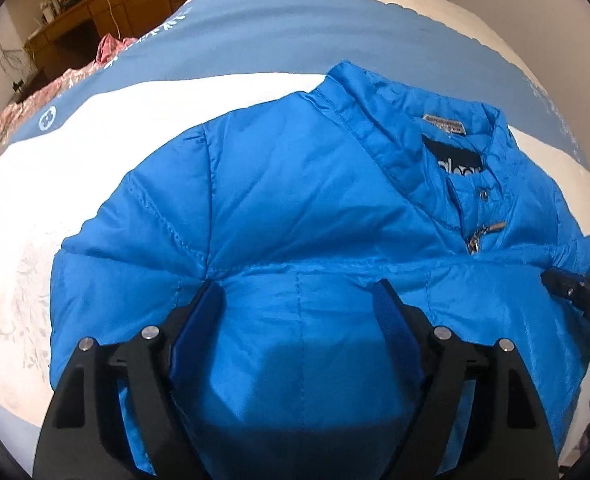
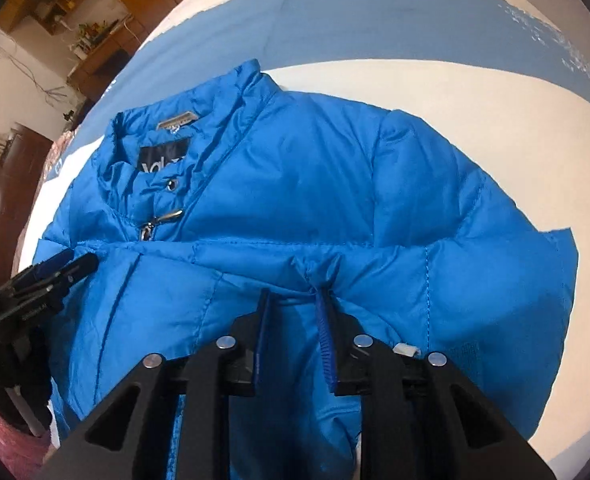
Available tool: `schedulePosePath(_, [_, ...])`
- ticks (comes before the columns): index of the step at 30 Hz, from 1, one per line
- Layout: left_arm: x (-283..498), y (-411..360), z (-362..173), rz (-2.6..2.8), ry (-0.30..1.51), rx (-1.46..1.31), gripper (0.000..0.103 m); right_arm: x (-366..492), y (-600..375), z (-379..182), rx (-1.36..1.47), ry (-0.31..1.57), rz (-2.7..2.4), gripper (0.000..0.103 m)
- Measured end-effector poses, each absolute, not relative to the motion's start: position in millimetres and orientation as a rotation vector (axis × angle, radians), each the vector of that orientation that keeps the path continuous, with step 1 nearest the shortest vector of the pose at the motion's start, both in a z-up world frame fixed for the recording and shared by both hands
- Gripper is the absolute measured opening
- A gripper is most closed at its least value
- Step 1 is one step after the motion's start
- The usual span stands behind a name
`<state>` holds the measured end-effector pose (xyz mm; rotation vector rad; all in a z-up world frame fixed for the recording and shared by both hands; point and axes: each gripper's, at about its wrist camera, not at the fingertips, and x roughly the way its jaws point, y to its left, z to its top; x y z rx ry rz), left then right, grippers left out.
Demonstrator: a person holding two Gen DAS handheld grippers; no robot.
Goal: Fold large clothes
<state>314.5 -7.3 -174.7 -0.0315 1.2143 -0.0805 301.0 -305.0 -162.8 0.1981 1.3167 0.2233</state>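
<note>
A bright blue puffy jacket (image 1: 295, 184) lies front up on the bed, collar (image 1: 415, 120) away from me and its lower part folded up over the chest. My left gripper (image 1: 297, 288) stands over that fold edge, jaws wide, with smooth fabric lying between the fingers and creases fanning from the left fingertip (image 1: 211, 292). In the right wrist view the jacket (image 2: 315, 184) fills the middle. My right gripper (image 2: 295, 304) is nearly closed, pinching a pucker of the fold edge (image 2: 315, 276). Each gripper shows at the edge of the other's view: the right gripper (image 1: 567, 284), the left gripper (image 2: 71, 264).
The bedspread (image 1: 135, 132) is white with broad blue bands (image 1: 275, 40). A pink patterned quilt (image 1: 111, 48) lies at the bed's far left, with wooden cupboards (image 1: 75, 20) behind. A hand in a pink sleeve (image 2: 7, 436) holds the left gripper.
</note>
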Motion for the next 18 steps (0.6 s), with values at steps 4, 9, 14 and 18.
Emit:
schedulePosePath(4, [298, -3, -152, -0.073, 1.178, -0.044, 0.072, 285, -310, -137, 0.249, 1.263, 0.263, 0.025])
schedulePosePath(9, [245, -7, -132, -0.087, 1.114, 0.014, 0.072, 244, -294, -116, 0.201, 1.231, 0.326, 0.026])
schedulePosePath(14, [213, -7, -156, -0.087, 1.150, 0.073, 0.073, 215, -284, -131, 0.191, 1.270, 0.313, 0.026])
schedulePosePath(18, [214, -6, -173, -0.095, 1.131, 0.087, 0.078, 221, -281, -158, 0.186, 1.278, 0.305, 0.026])
